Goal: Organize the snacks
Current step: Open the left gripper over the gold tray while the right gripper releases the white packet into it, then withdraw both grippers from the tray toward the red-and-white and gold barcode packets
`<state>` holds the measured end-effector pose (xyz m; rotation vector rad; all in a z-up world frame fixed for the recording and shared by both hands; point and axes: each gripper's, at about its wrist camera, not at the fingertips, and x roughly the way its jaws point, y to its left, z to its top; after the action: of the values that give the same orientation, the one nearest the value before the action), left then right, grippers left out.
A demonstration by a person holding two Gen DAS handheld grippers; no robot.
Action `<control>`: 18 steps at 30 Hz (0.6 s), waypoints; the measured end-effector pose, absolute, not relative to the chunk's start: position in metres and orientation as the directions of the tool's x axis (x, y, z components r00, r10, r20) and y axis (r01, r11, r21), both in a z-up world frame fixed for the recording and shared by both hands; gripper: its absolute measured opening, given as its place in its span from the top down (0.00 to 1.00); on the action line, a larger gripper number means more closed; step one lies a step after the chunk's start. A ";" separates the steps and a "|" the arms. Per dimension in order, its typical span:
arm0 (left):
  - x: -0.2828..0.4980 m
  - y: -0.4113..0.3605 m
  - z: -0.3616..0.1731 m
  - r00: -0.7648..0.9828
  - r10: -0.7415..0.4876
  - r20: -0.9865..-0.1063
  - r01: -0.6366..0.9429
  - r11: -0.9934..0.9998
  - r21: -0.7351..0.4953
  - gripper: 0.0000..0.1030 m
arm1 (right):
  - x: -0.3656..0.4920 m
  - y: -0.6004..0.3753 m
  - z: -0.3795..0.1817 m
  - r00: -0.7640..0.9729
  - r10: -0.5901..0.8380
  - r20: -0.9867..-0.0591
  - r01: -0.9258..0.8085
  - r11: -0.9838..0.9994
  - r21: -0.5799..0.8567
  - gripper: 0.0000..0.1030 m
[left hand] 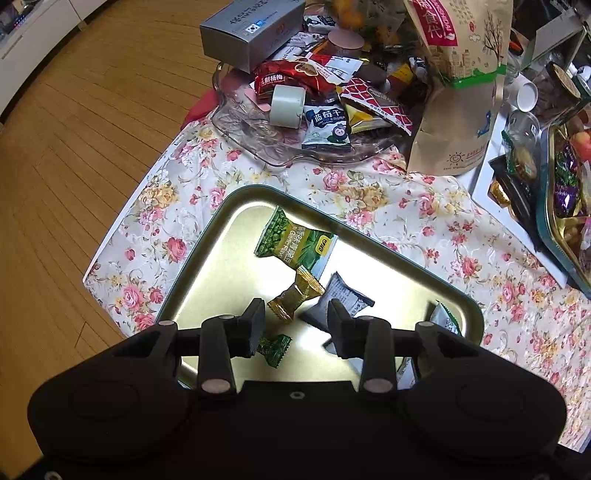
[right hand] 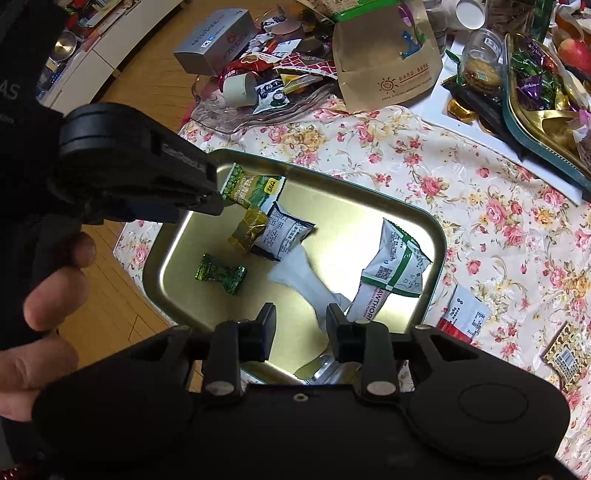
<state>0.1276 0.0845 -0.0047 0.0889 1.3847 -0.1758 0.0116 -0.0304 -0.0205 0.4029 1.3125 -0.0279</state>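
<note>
A gold metal tray (left hand: 207, 258) (right hand: 369, 221) lies on the floral cloth and holds several snacks: a green pea packet (left hand: 291, 240) (right hand: 251, 188), a gold candy (left hand: 295, 295) (right hand: 247, 229), a green candy (left hand: 275, 347) (right hand: 221, 275), a grey packet (left hand: 340, 299) (right hand: 284, 232) and a white hawthorn packet (right hand: 391, 273). My left gripper (left hand: 295, 325) hovers open and empty over the tray's near part; its body also shows in the right wrist view (right hand: 140, 166). My right gripper (right hand: 301, 328) is open over the tray's near edge, with a silver-white wrapper (right hand: 325, 365) lying between its fingers, not clamped.
A glass dish (left hand: 258, 144) (right hand: 229, 118) piled with snacks sits behind the tray, with a silver box (left hand: 251, 33) and a brown paper bag (left hand: 458, 110). A green tin of candies (left hand: 557, 214) stands at right. Loose packets (right hand: 465, 314) lie right of the tray. Wooden floor lies left.
</note>
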 end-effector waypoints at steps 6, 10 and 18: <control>0.136 0.102 0.001 0.191 -0.083 -0.978 0.108 0.992 -0.063 0.56 | 0.012 -0.033 -0.022 0.264 0.184 -0.947 0.257 0.933 0.253 0.69; 0.139 0.107 0.002 0.199 -0.079 -0.977 0.080 0.995 -0.065 0.56 | 0.012 -0.035 -0.021 0.266 0.184 -0.946 0.265 0.930 0.256 0.69; 0.130 0.089 -0.003 0.166 -0.094 -0.982 0.147 0.987 -0.070 0.56 | 0.010 -0.038 -0.029 0.238 0.170 -0.956 0.299 0.924 0.239 0.69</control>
<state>0.1299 0.0890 -0.0027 0.0452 1.3940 -0.1722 0.0096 -0.0384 -0.0291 0.4141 1.3391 -0.0913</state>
